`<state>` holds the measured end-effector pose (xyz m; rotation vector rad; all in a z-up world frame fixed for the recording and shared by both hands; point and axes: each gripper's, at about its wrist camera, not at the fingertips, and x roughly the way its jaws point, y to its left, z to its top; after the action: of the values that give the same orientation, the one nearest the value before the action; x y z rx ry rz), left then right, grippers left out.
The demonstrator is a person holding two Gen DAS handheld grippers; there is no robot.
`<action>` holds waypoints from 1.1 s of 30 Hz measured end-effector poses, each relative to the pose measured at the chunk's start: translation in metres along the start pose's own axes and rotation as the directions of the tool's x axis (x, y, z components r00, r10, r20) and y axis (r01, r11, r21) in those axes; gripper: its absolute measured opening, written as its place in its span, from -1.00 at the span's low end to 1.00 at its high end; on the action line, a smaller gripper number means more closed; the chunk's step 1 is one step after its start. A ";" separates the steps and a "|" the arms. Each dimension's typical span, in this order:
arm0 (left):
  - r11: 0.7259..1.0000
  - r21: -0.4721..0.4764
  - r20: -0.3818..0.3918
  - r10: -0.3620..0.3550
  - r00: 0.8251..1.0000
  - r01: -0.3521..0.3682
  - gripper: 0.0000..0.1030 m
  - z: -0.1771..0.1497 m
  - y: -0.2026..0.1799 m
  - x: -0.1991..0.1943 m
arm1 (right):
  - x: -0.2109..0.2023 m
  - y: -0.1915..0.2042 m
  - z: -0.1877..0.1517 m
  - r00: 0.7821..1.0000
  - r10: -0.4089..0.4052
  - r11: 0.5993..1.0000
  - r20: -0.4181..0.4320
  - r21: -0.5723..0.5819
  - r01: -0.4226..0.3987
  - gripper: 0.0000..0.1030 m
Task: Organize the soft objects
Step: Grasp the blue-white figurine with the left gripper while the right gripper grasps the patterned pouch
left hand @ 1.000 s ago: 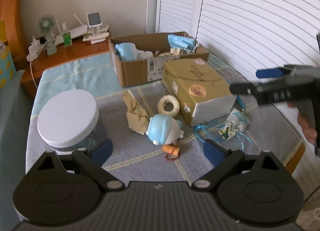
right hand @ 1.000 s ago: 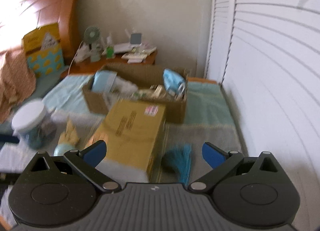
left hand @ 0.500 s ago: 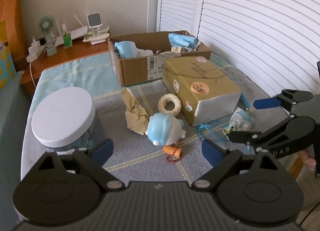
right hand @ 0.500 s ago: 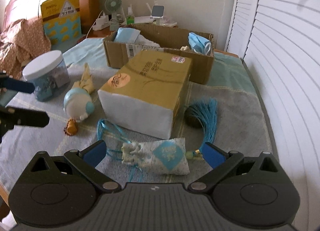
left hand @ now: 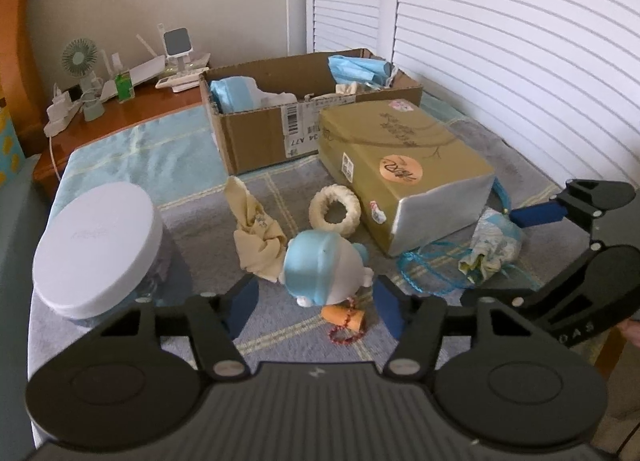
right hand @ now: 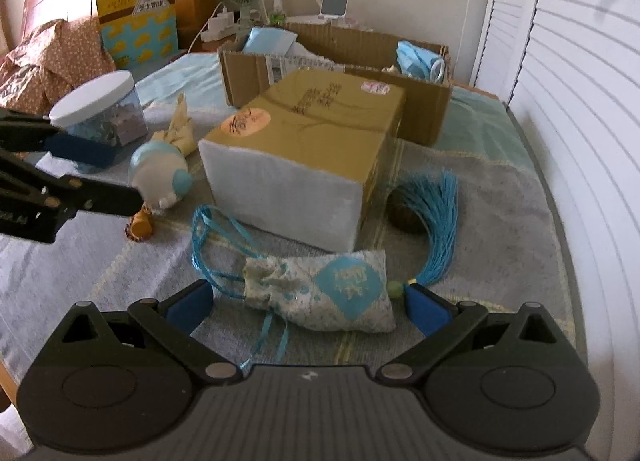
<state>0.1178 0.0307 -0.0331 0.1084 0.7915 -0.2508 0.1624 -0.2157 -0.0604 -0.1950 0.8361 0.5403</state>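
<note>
Light-blue-and-white round plush toy (left hand: 324, 267); cream fabric ring (left hand: 335, 211); white floral pouch (right hand: 320, 291) with turquoise diamond patch; olive-gold box (right hand: 304, 141); grey striped cloth (right hand: 480, 197).

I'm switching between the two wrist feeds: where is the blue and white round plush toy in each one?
Left wrist view: the plush toy lies low in the centre, just ahead of the left gripper, whose jaws are closing without touching it.
Right wrist view: it lies at mid-left, behind the left gripper's dark fingers.
Shared landmark: the gold box, right of the toy in both.
</note>
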 end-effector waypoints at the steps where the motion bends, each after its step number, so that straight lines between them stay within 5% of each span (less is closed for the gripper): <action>1: 1.000 0.007 0.001 0.003 1.000 -0.003 0.14 0.000 -0.001 0.003 | 0.000 0.000 -0.001 1.000 0.001 1.000 0.003 -0.003 -0.001 1.00; 33: 0.999 0.002 0.009 -0.034 0.999 0.034 -0.02 0.006 -0.004 0.015 | 0.000 -0.001 0.000 0.999 0.007 1.000 0.047 -0.010 -0.006 1.00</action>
<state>0.1311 0.0232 -0.0396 0.0952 0.7843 -0.2839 0.1635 -0.2163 -0.0604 -0.1882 0.7886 0.5531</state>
